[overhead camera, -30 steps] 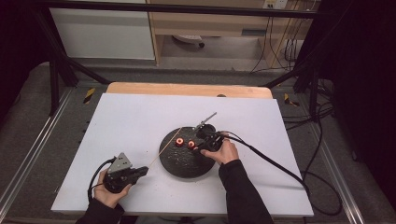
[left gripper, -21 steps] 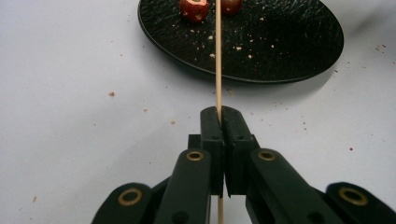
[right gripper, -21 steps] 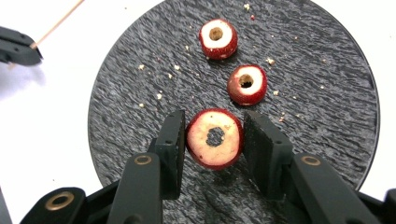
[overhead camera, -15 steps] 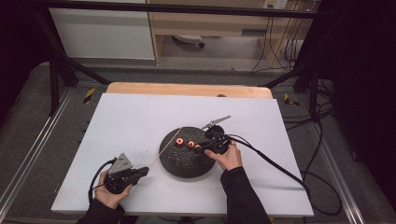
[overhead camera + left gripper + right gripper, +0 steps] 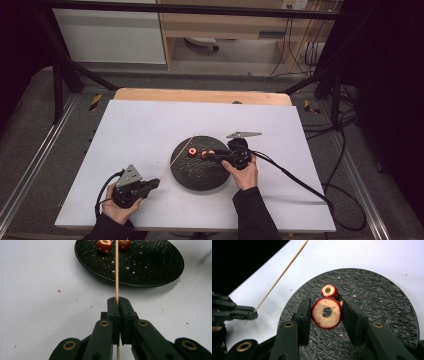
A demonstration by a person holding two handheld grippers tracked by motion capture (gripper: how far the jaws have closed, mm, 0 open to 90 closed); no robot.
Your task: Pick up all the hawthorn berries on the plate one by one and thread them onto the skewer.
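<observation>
A black round plate (image 5: 200, 172) lies mid-table with two red cored fruit slices on it. My right gripper (image 5: 211, 156) reaches over the plate from the right. In the right gripper view its jaws (image 5: 326, 303) press both sides of the nearer red slice (image 5: 327, 313), which stands on edge. The second slice (image 5: 329, 291) lies just beyond it. At the front left, my left gripper (image 5: 155, 183) is shut on a thin wooden skewer (image 5: 175, 162). The skewer (image 5: 116, 275) points at the plate (image 5: 155, 265), its tip above the rim near the slices.
The white table top (image 5: 150, 125) has crumbs around the plate. A black cable (image 5: 295, 180) trails from the right gripper off the right edge. The left gripper (image 5: 237, 311) appears at the left of the right gripper view.
The right gripper has rolled, so its grey plate now lies flat, and it has shifted slightly on the plate. The left gripper with the skewer has barely moved.
</observation>
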